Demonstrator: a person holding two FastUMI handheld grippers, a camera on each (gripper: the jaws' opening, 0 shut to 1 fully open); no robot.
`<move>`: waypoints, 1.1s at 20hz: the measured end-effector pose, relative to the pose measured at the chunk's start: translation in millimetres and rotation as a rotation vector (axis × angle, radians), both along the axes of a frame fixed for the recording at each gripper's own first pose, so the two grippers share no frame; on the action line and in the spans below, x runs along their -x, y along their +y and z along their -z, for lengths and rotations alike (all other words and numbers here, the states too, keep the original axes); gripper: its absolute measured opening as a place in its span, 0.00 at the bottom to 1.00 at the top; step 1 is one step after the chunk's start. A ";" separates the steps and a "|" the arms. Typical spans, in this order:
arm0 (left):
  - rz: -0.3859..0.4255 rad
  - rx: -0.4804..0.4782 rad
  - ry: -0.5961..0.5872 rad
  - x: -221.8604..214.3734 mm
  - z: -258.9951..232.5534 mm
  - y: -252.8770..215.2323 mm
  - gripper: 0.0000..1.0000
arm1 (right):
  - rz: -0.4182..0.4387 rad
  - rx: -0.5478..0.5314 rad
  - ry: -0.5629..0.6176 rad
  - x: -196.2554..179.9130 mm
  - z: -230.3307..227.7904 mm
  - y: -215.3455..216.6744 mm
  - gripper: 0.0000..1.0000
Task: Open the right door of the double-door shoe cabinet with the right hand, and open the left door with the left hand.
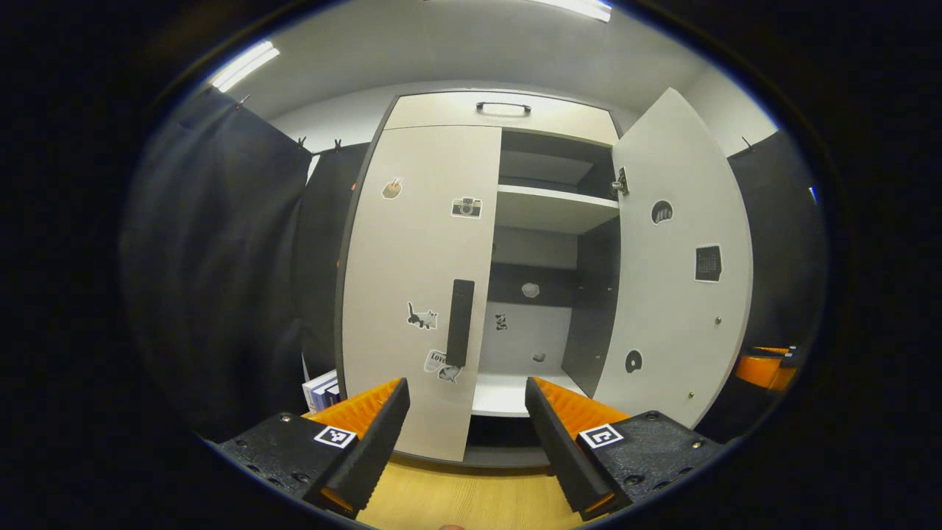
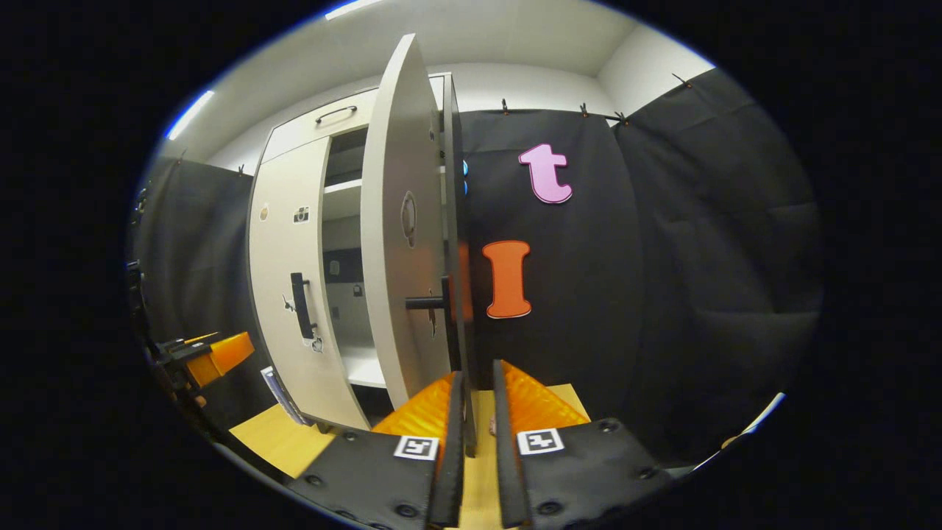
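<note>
— Facing the shoe cabinet (image 1: 441, 294), we see the right door (image 1: 681, 258) swung wide, the left door (image 1: 416, 280) flush.

— Our left hand-held gripper (image 1: 466, 412) gapes before its handle (image 1: 461, 322); our right hand-held gripper (image 2: 478, 397) nearly closed beside the right door's edge (image 2: 455, 243).

right door (image 1: 681, 258) swung wide, left door (image 1: 419, 287) blocking shelves

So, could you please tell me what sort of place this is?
Probably a staged recording booth, not a home: black cloth is clipped up as walls around a lone double-door shoe cabinet, under ceiling strip lights.
</note>
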State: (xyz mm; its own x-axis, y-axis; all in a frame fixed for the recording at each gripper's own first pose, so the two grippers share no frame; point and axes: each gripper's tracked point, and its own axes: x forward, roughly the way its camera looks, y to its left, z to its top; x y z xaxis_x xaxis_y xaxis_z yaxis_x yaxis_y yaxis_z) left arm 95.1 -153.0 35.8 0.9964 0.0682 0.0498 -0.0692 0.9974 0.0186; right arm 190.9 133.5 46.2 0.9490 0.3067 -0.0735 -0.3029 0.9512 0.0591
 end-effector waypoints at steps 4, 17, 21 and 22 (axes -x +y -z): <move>0.002 -0.011 -0.009 -37.8 -7.5 6.1 0.95 | 0.023 -0.006 -0.015 -0.5 -3.8 -9.5 0.51; 0.007 -0.057 0.029 -147.1 10.7 30.4 0.95 | 0.119 0.031 -0.026 -3.9 1.2 -35.4 0.90; 0.001 -0.067 0.045 -171.2 15.4 37.6 0.95 | 0.140 0.029 -0.021 -3.6 3.2 -40.4 0.90; 0.004 -0.055 0.052 -177.0 17.1 38.6 0.92 | 0.146 0.029 -0.020 -3.6 3.4 -42.0 0.90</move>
State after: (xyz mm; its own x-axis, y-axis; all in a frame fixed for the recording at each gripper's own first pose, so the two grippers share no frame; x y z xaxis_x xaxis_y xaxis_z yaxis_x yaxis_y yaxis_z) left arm 272.1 -114.4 18.7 0.9980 0.0631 0.0016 -0.0631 0.9950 0.0768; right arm 194.5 91.5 42.8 0.9847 0.1635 -0.0609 -0.1622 0.9864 0.0263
